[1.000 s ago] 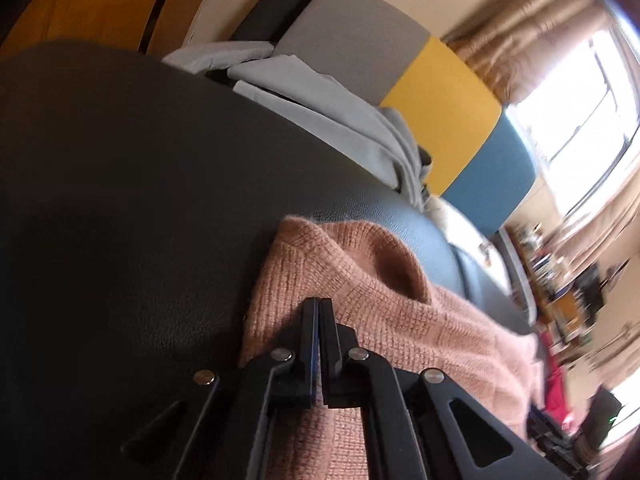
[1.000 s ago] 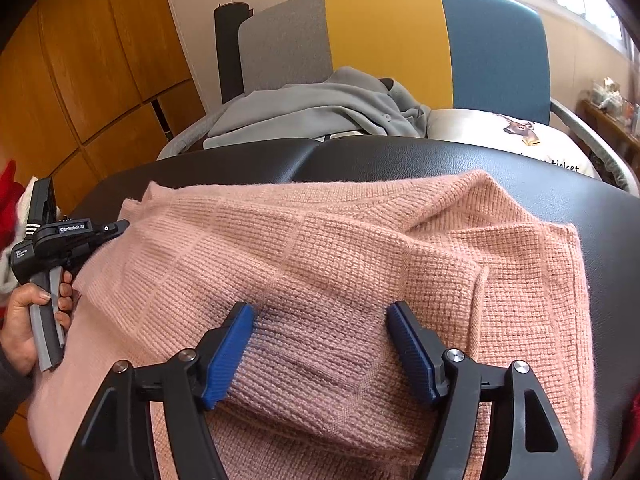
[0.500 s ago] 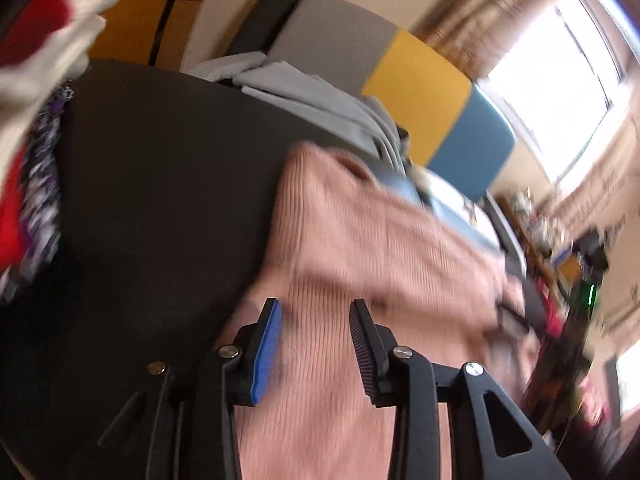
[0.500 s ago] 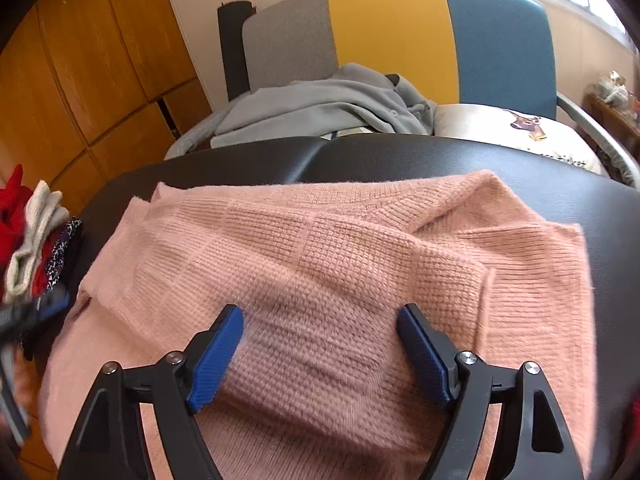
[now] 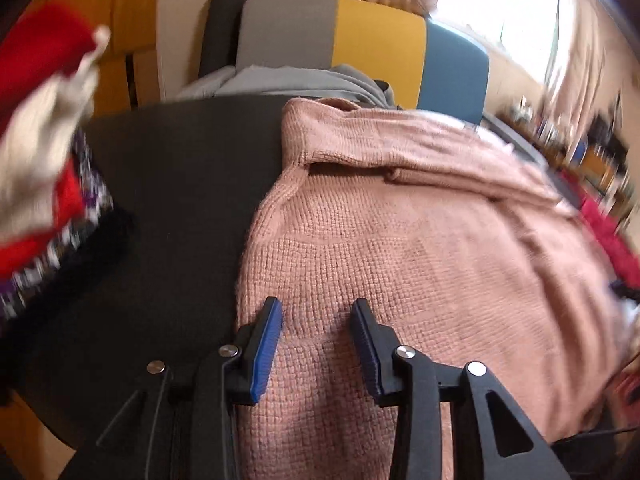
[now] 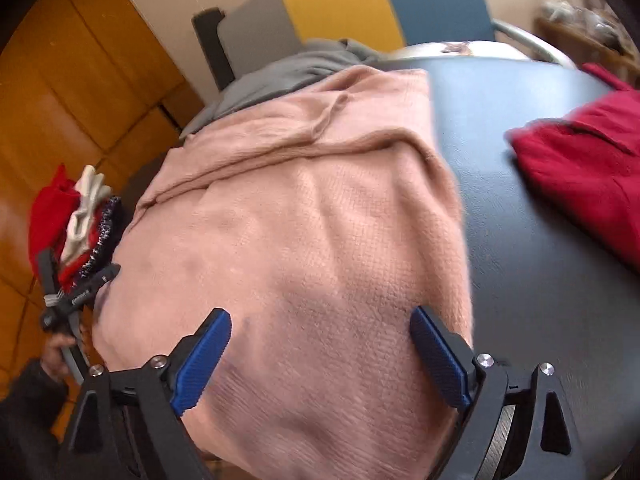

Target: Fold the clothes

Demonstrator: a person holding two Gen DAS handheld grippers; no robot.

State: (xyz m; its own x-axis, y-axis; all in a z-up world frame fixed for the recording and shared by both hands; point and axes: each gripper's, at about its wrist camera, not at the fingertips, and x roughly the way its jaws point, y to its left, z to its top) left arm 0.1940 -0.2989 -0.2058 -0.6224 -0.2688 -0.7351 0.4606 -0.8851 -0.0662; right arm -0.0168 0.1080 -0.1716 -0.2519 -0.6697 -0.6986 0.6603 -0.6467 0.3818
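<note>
Both grippers have let go: the sweater (image 6: 304, 240) lies folded on the black table (image 6: 520, 208), right gripper (image 6: 320, 356) widening to full gape, left gripper (image 5: 316, 340) part-opened, neither pinching knit (red garment (image 6: 592, 176) awaits).

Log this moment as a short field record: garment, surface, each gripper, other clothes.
garment: pink knit sweater, partly folded, lying flat
surface: black padded table
left gripper: open above the sweater's near edge, jaws just opened
right gripper: open wide over the sweater, jaws just widened
other clothes: red garment to the right; grey garment behind
</note>
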